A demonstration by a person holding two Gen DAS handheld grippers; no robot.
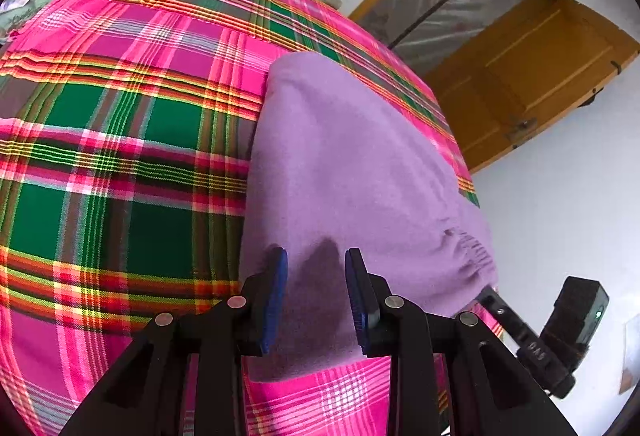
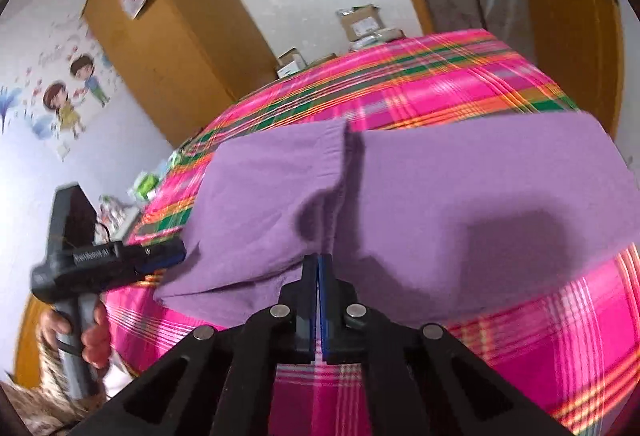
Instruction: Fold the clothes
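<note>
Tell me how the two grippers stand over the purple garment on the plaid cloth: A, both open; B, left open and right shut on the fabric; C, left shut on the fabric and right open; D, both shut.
B: the left gripper has its jaws apart above the purple garment, while the right gripper pinches a raised fold.

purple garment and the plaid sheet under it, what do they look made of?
Purple garment: looks like soft knit or fleece; matte, slightly fuzzy surface, gathered elastic-like edge. Exact fibre unclear.
Plaid sheet: looks like thin woven cloth, probably cotton or a blend; visible thread grid in the stripes, flat finish with no nap.
</note>
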